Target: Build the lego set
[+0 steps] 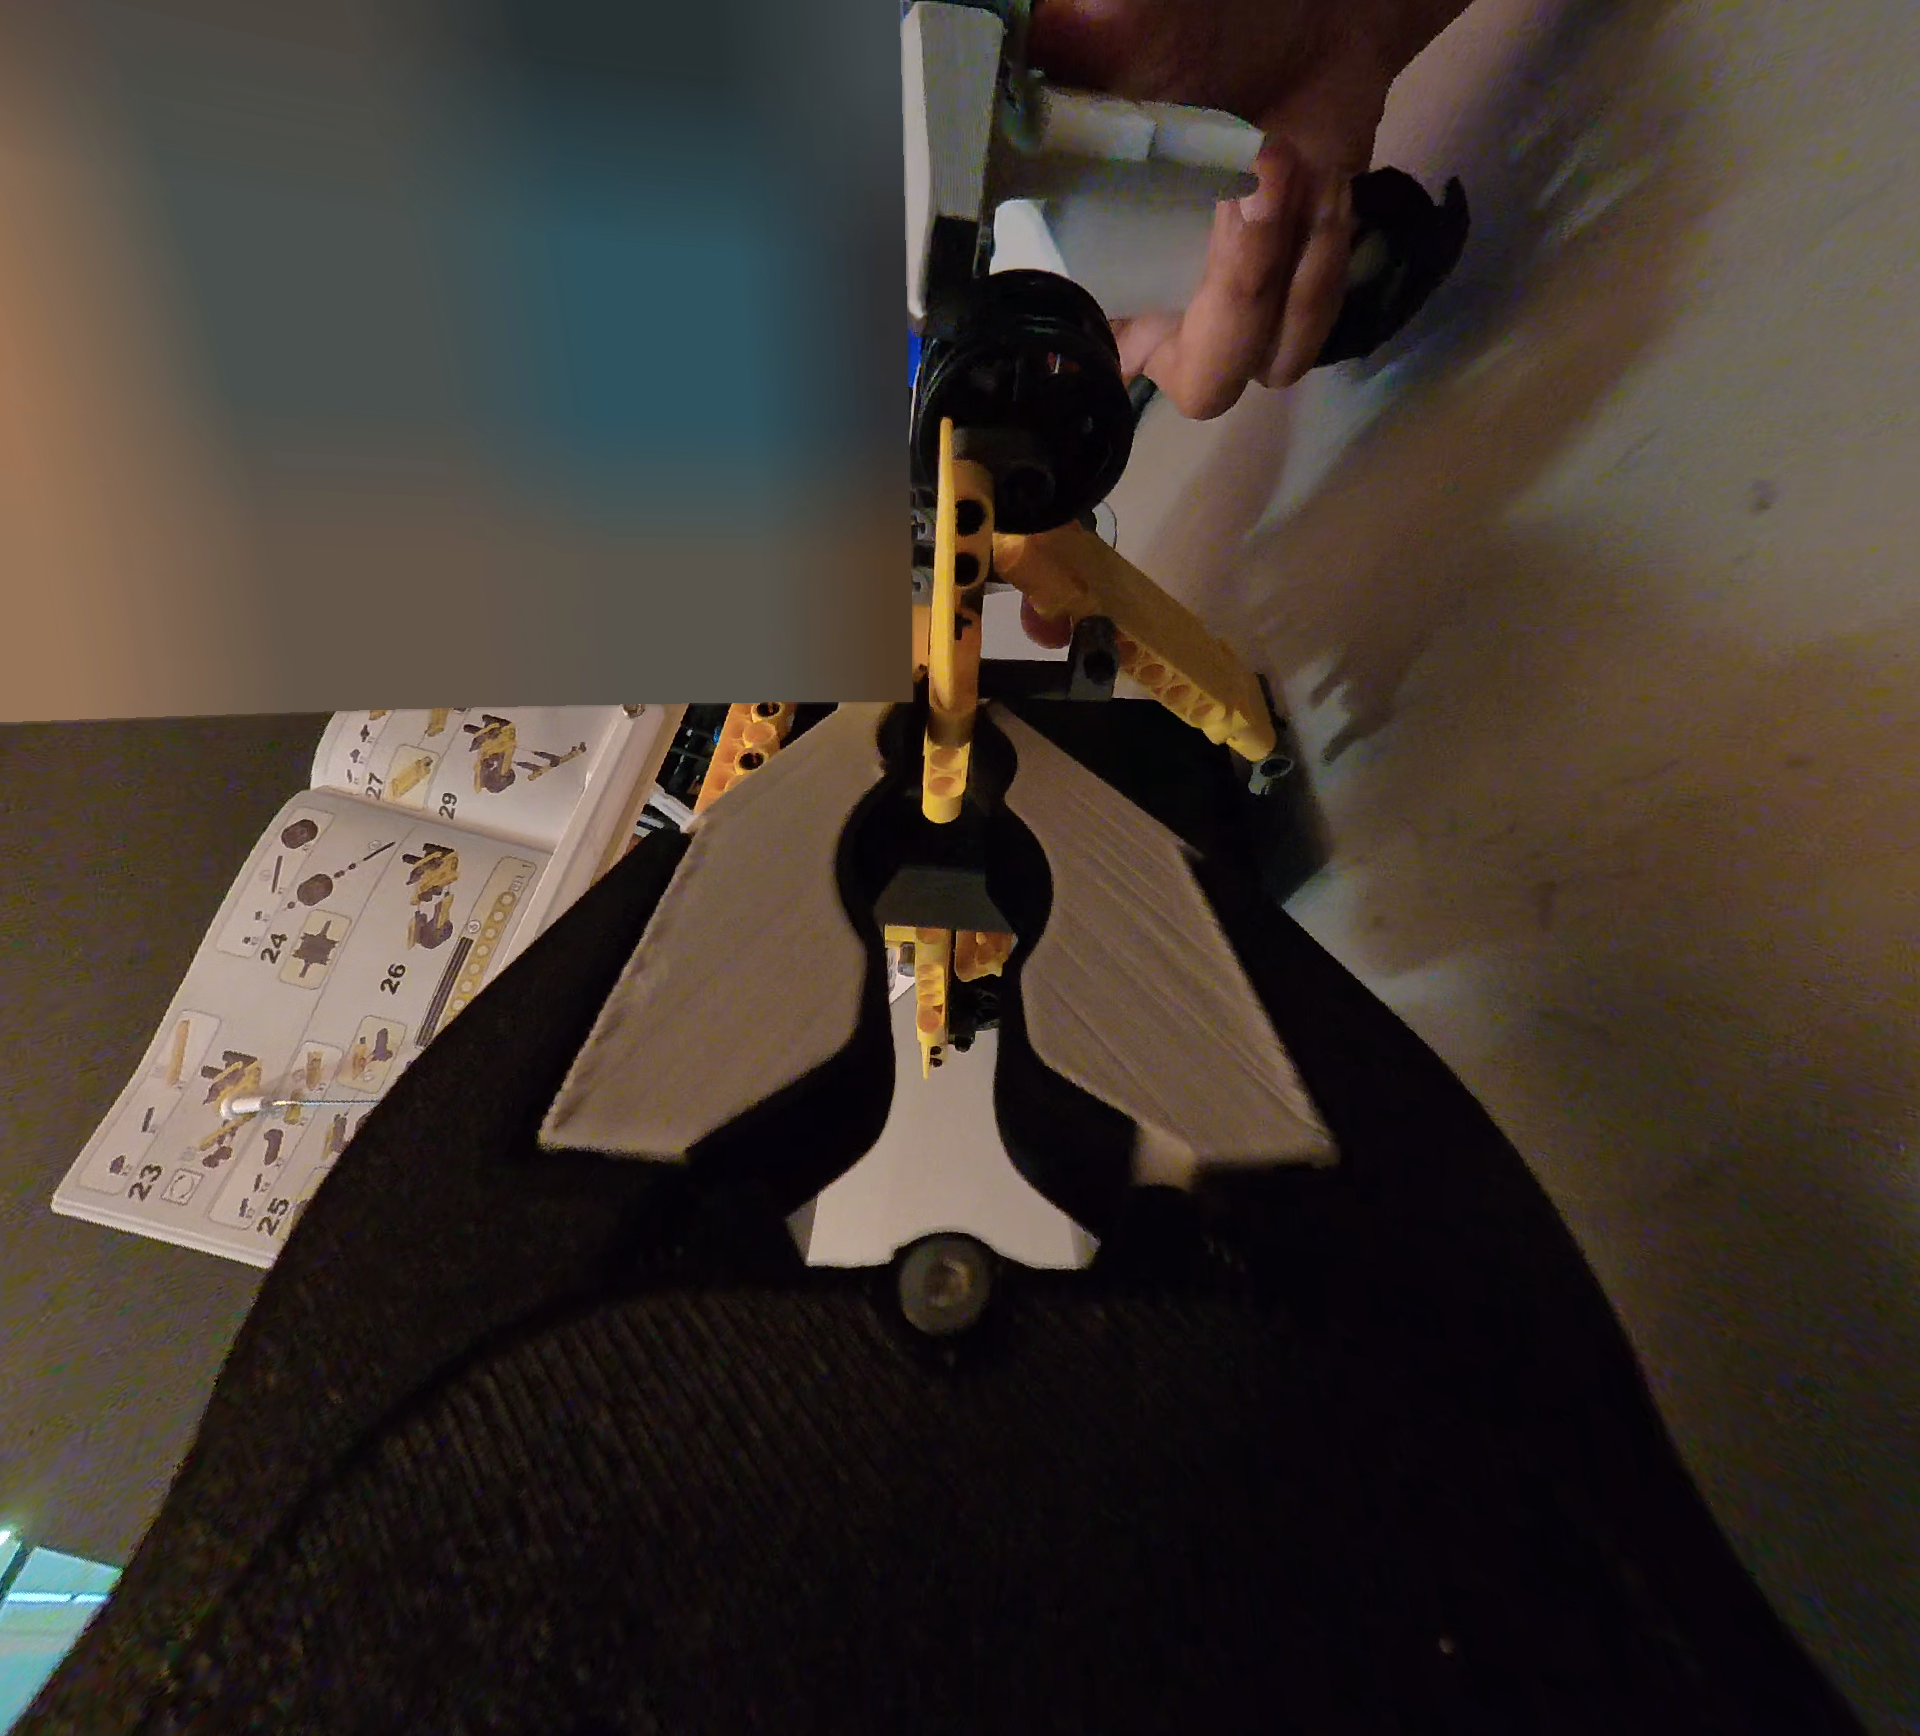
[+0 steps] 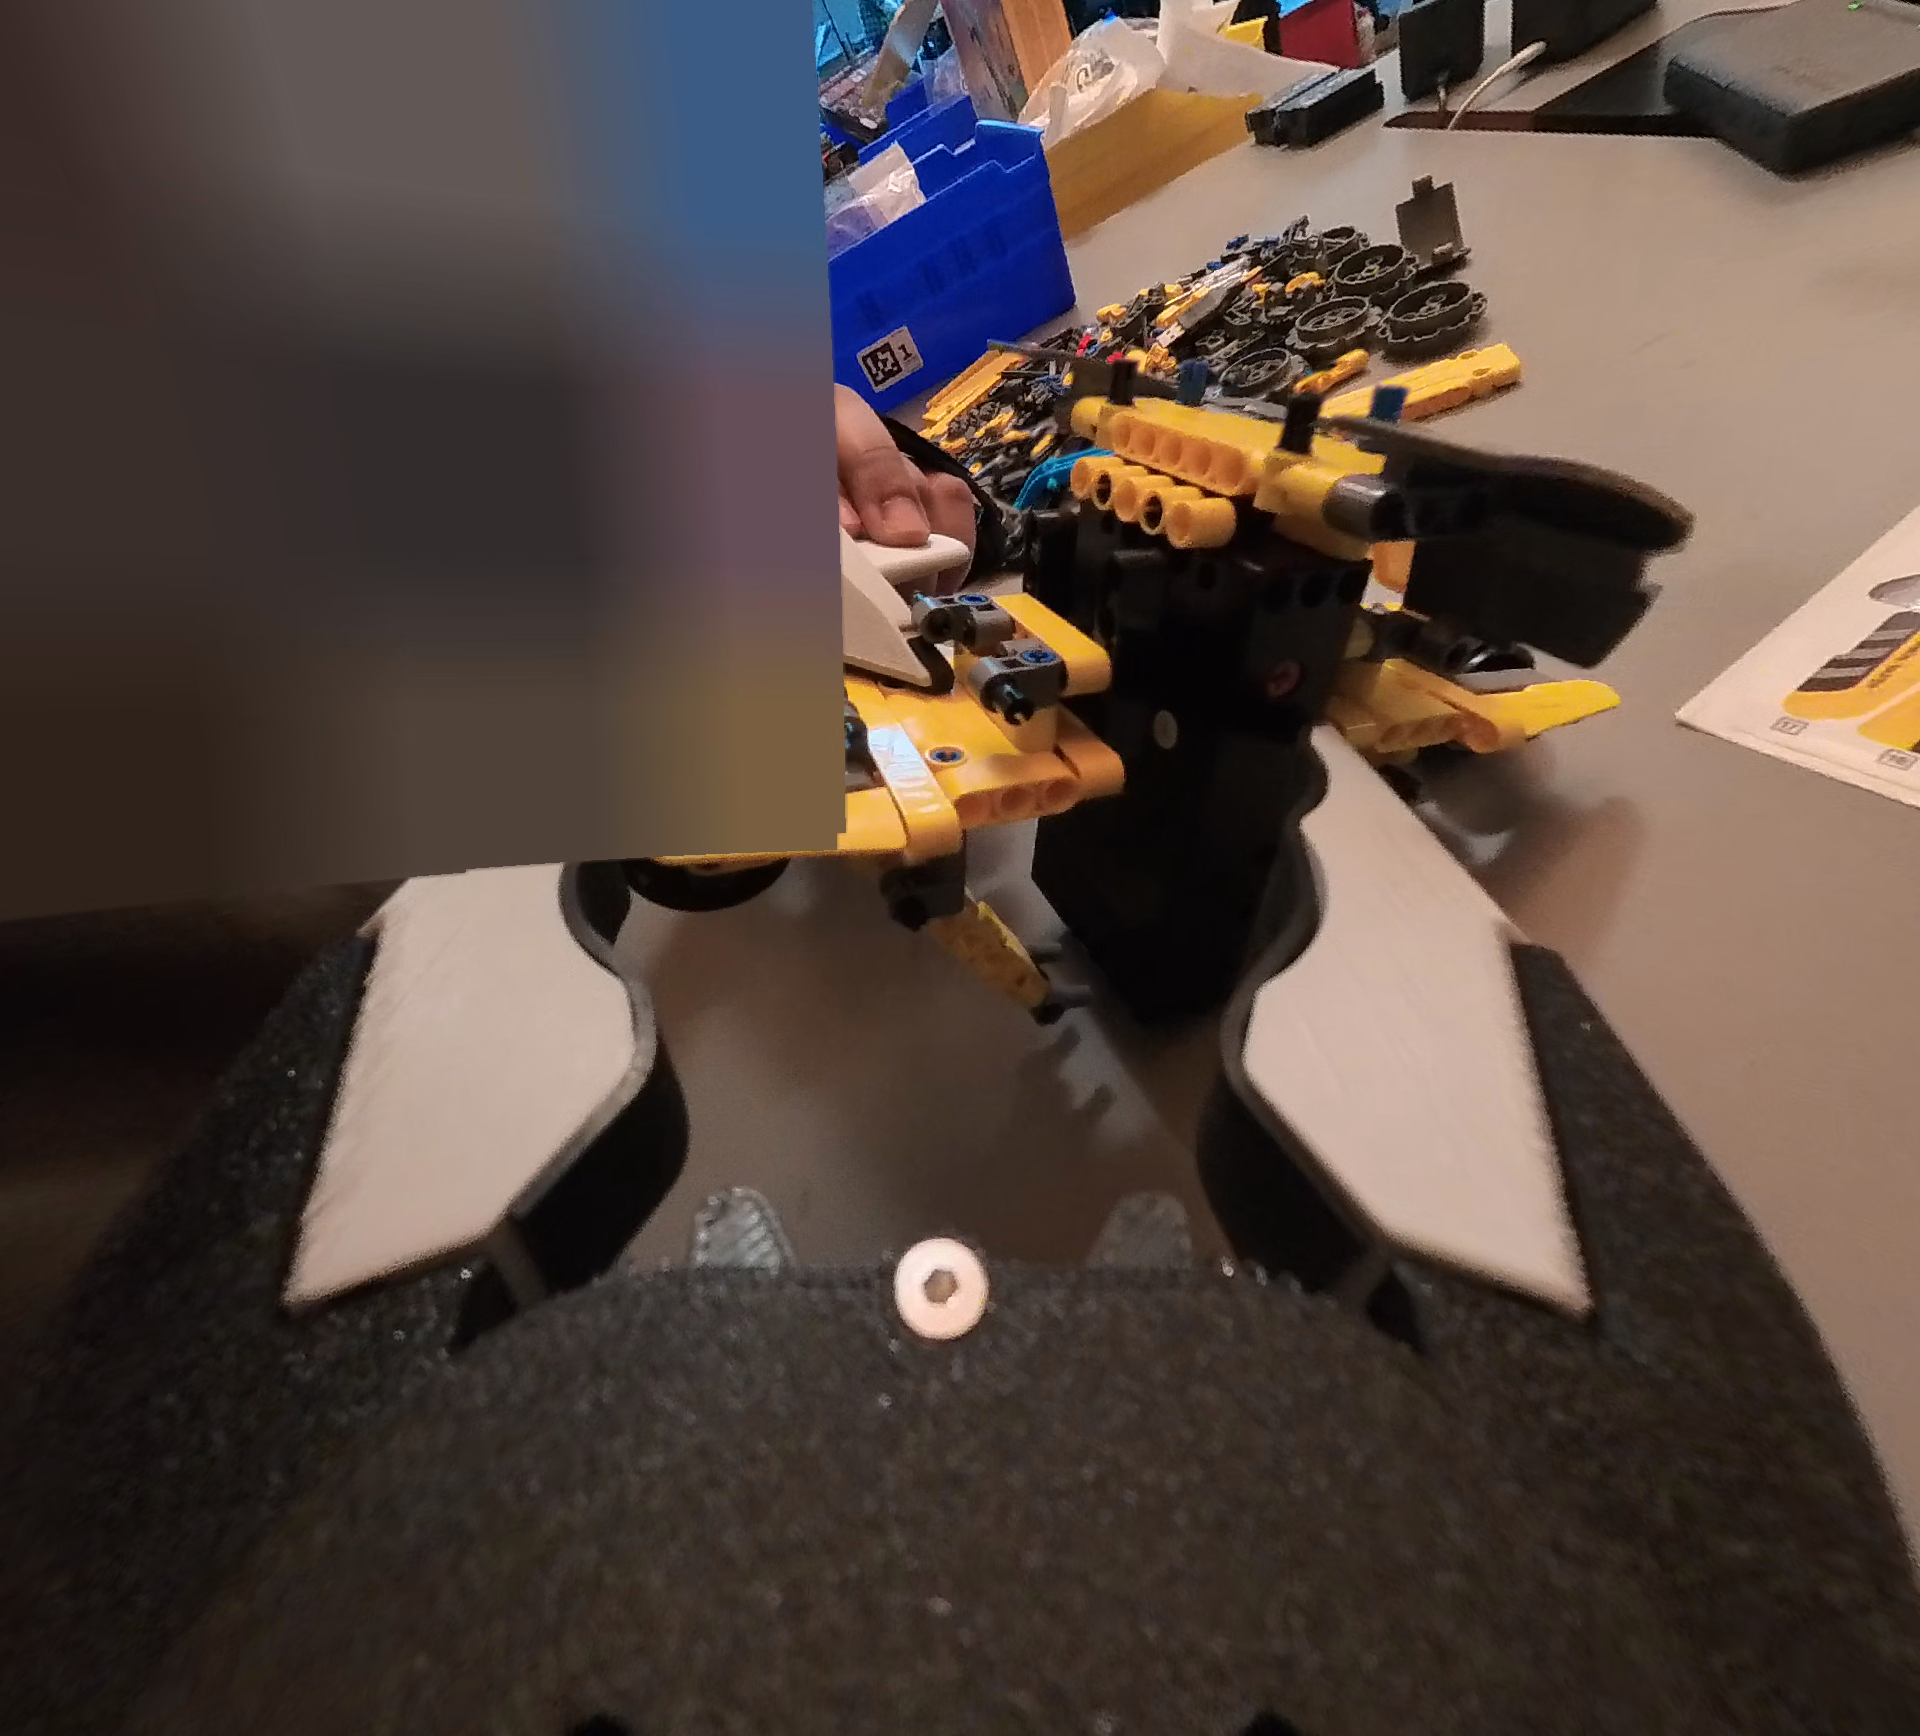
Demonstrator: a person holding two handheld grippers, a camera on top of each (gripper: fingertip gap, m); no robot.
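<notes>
The left tool [image 1: 948, 813] pinched the yellow toy model [image 1: 951, 647]; the right tool [image 2: 940, 959] stood spread beside it on the grey surface [image 2: 1662, 907], loose parts [image 2: 1299, 315] beyond.

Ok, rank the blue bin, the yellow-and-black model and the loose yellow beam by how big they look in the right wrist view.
1. yellow-and-black model, though it is nearest the camera
2. blue bin
3. loose yellow beam

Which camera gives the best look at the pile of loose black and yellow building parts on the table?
The right wrist view: the pile of loose black and yellow building parts lies in plain sight on the grey table behind the model. The left wrist view shows none of it.
</notes>
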